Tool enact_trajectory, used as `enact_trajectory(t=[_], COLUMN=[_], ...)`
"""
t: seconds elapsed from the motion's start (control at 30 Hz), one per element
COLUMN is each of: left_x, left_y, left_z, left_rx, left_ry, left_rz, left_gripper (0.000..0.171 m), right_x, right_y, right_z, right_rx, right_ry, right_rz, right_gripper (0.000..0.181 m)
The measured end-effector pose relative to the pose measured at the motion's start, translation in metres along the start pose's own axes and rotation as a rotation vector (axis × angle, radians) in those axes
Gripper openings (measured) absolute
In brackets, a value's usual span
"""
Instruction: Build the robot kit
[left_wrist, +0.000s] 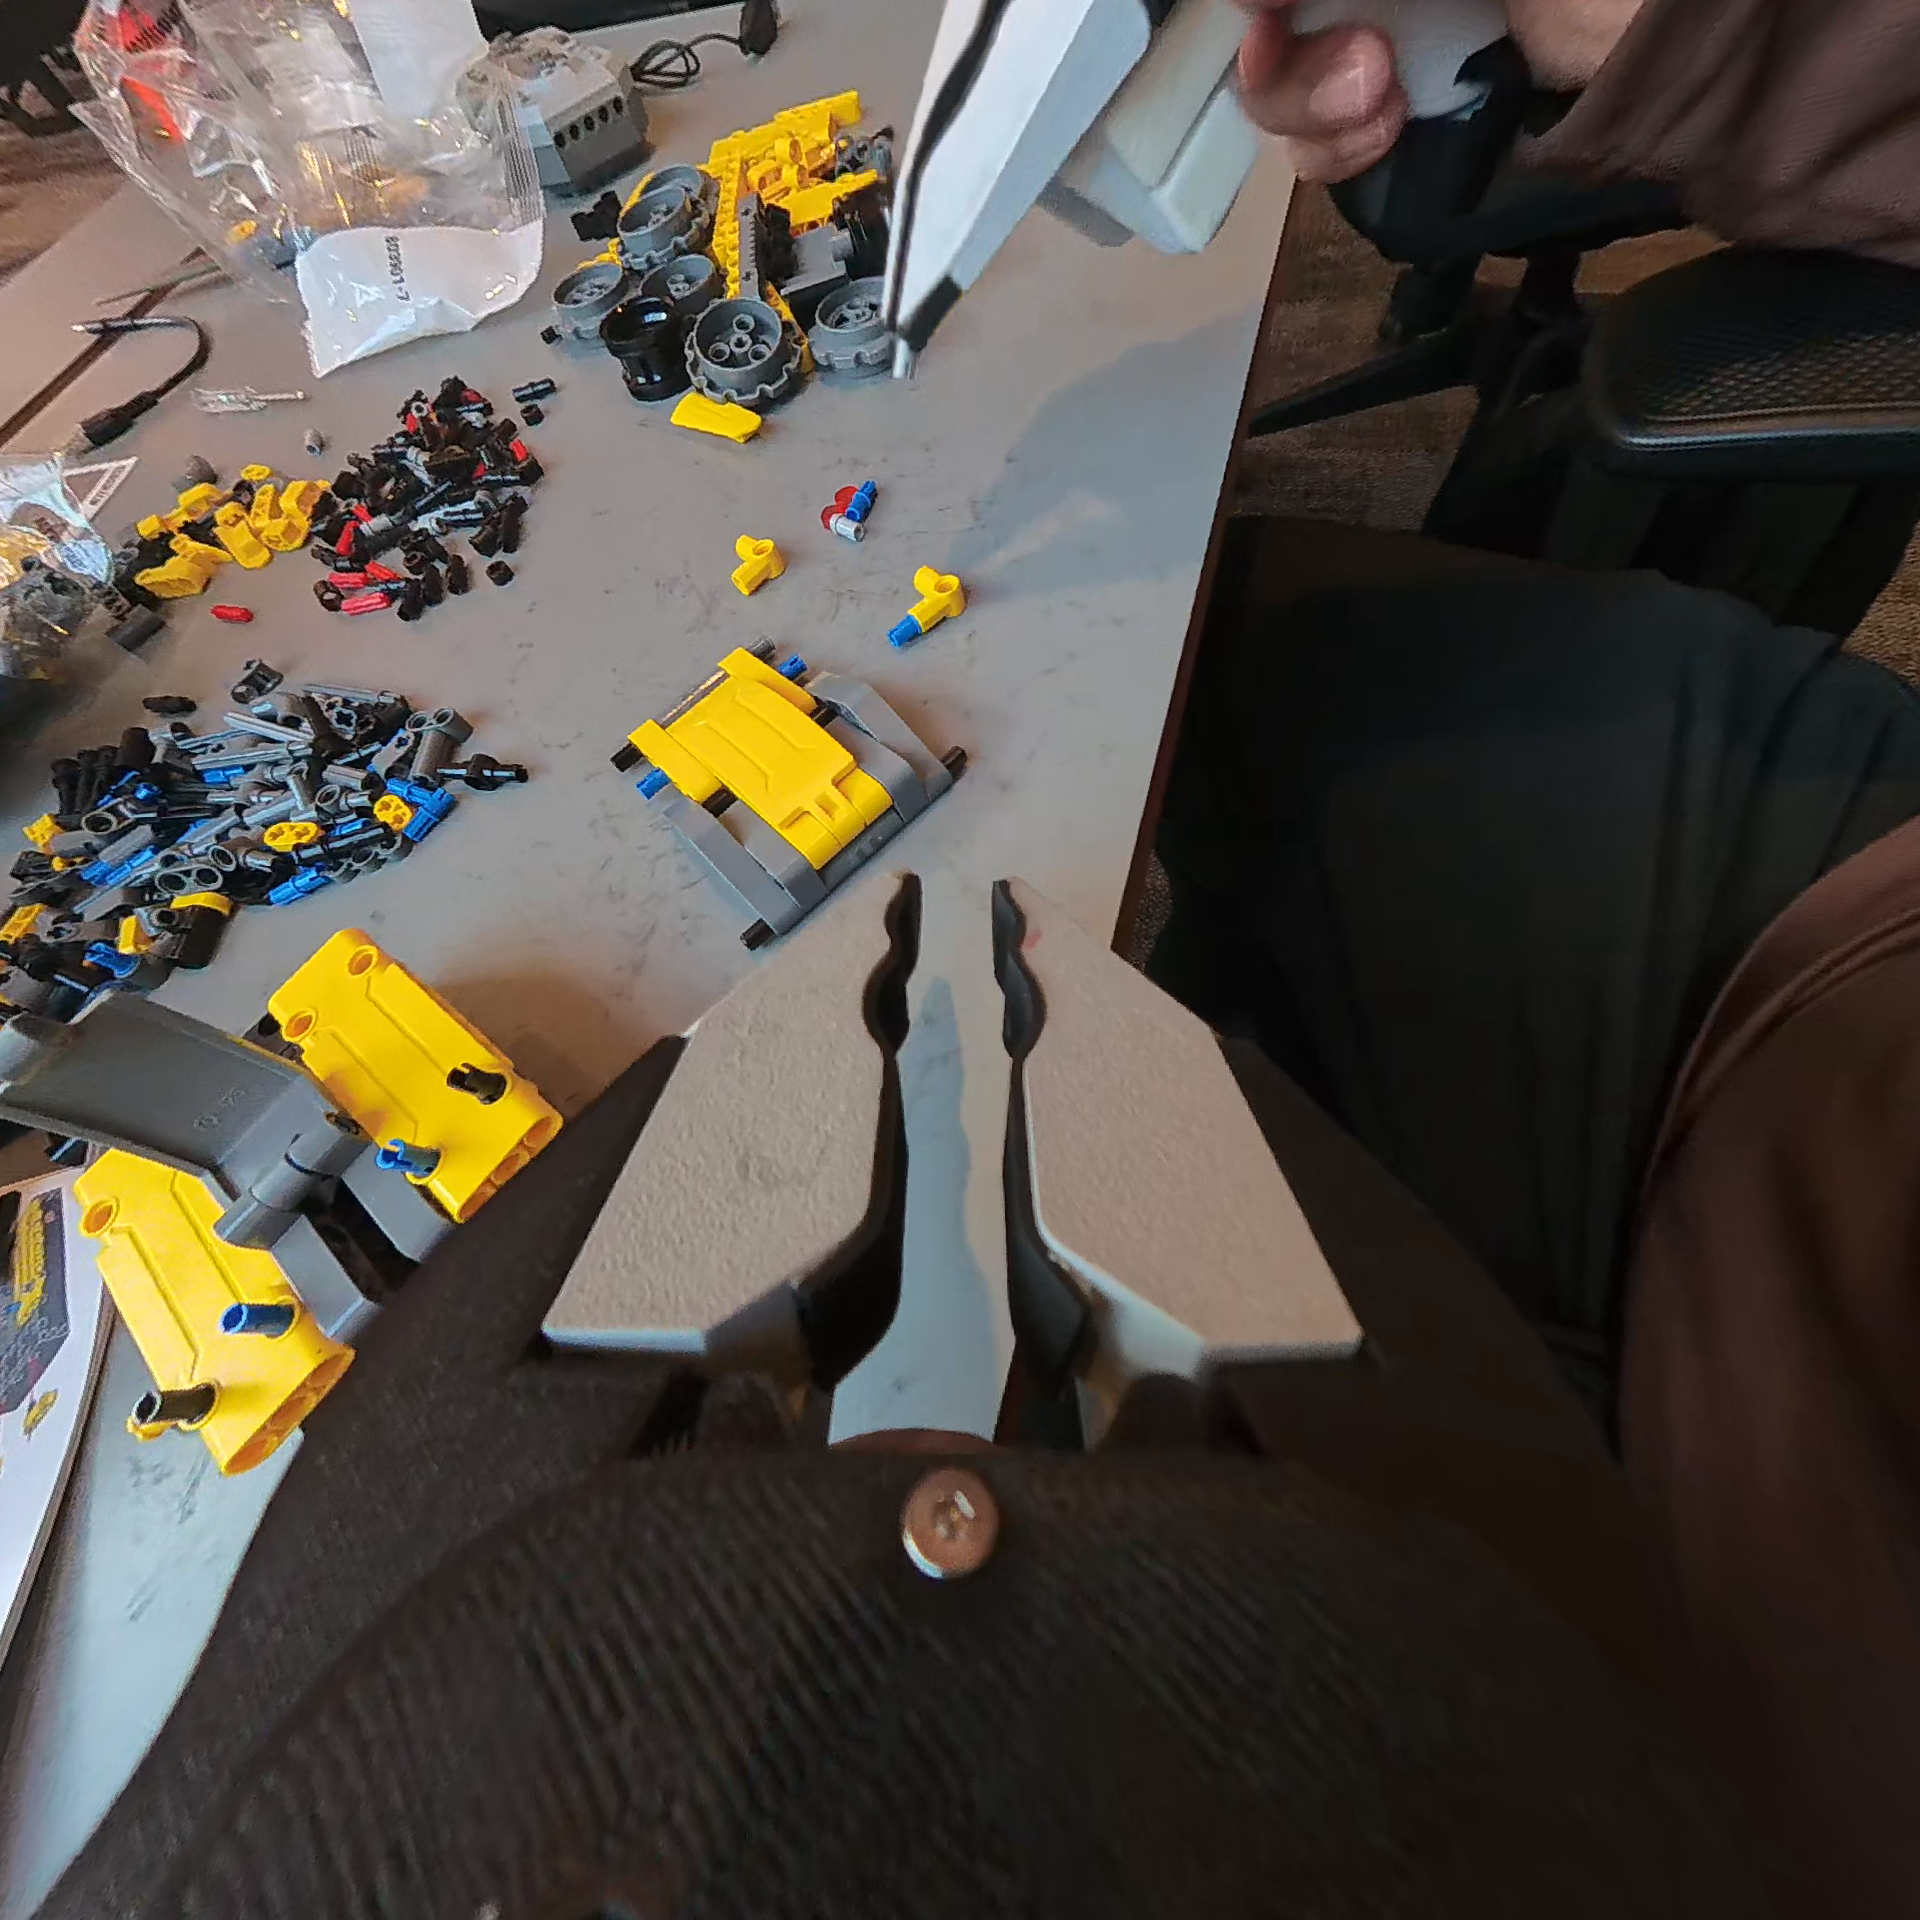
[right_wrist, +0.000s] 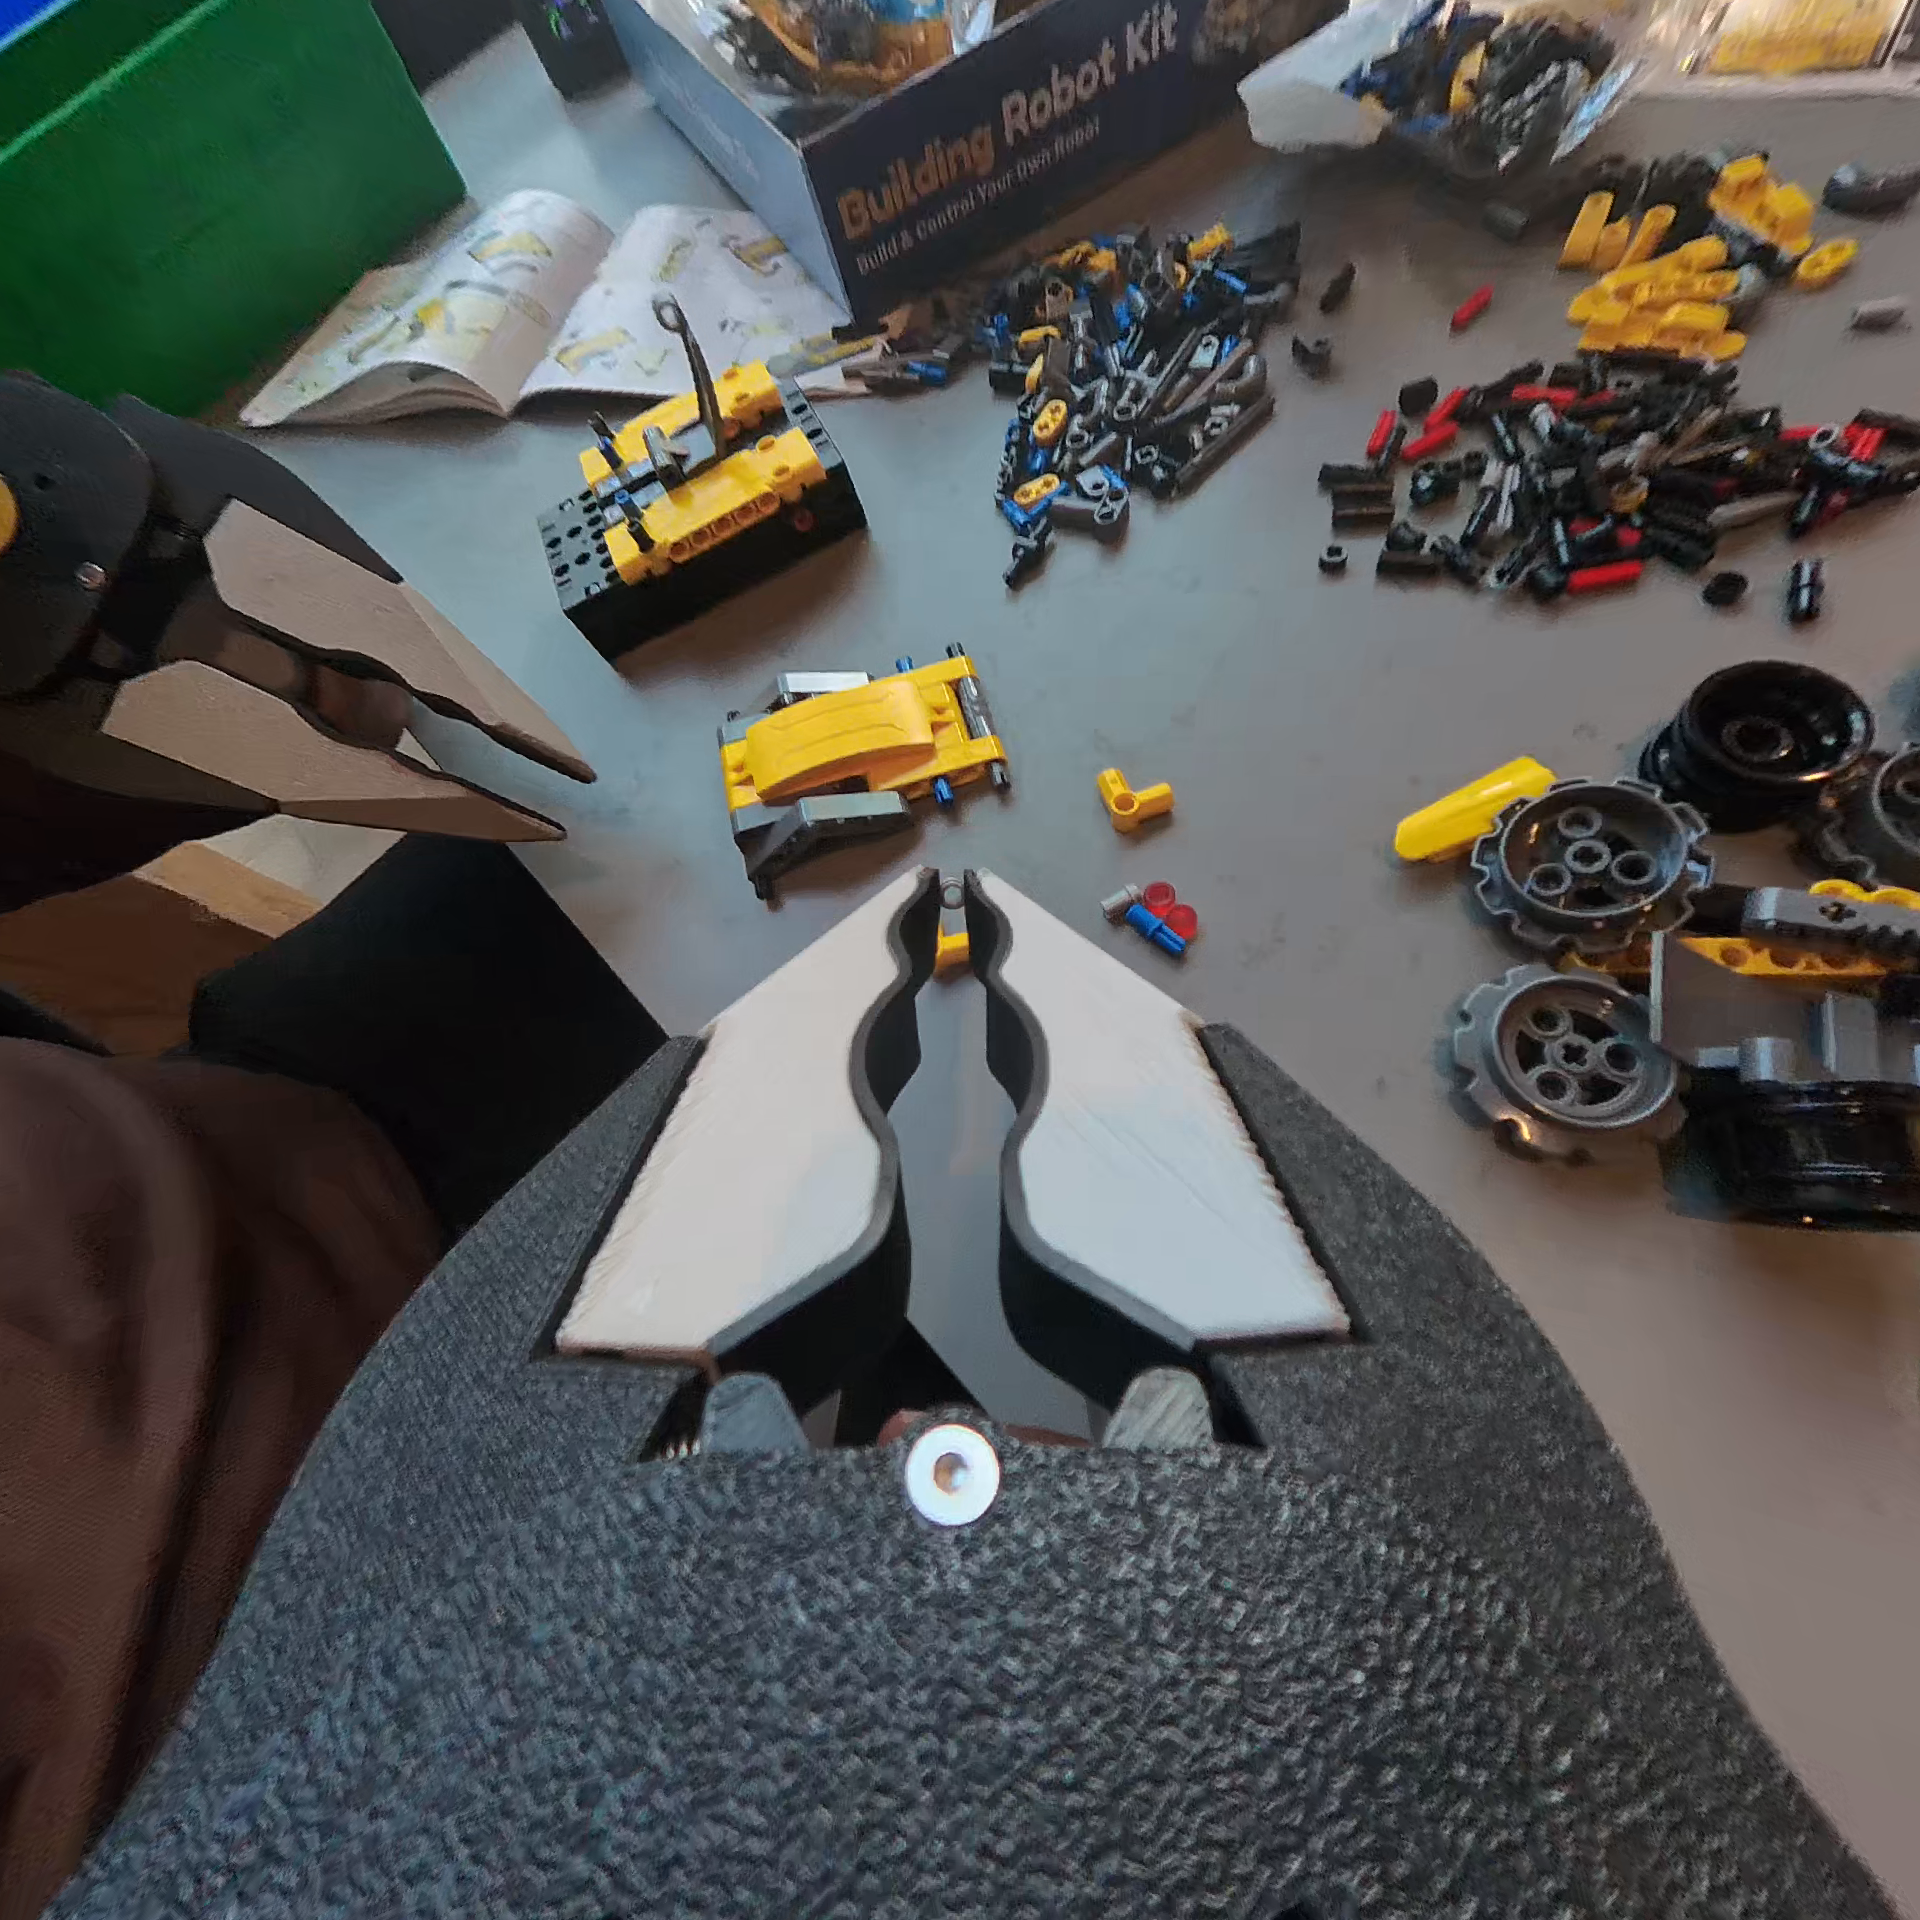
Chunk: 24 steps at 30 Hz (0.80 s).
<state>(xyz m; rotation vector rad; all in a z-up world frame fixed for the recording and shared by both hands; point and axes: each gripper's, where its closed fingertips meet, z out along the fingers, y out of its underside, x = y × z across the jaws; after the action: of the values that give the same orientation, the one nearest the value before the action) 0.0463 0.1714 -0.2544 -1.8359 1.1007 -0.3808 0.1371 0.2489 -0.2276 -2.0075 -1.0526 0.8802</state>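
The grey tabletop (right_wrist: 1195, 665) carries a yellow-and-grey brick panel assembly (right_wrist: 857, 743). Just beside it, the left gripper (left_wrist: 956, 896) hangs slightly parted, gripping nothing. The right gripper (right_wrist: 953, 883) pinches a small grey pin (right_wrist: 952, 889) above a yellow elbow connector (right_wrist: 950, 945).

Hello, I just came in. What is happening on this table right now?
A person holds a gripper in each hand over a grey table strewn with building-kit parts. The right gripper is shut on a small yellow connector piece, just in front of a yellow and grey assembly. The left gripper is slightly open and holds nothing, near the table edge beside that same assembly. Wheels and an open booklet lie around.
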Motion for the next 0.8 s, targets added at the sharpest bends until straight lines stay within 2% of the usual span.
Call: enact_trajectory(t=[0.4,0.8], left_x=[0.001,0.001], left_y=[0.003,0.008], left_z=[0.001,0.004], left_rx=[-0.009,-0.036], left_ry=[-0.007,-0.013], left_rz=[0.01,0.011], left_gripper=[0.011,0.011], right_x=[0.009,0.014], right_y=[0.013,0.014], right_z=[0.02,0.013], right_rx=[-0.064,-0.052], right_ry=[0.01,0.02], right_rz=[0.0,0.014], right_gripper=[0.004,0.004])
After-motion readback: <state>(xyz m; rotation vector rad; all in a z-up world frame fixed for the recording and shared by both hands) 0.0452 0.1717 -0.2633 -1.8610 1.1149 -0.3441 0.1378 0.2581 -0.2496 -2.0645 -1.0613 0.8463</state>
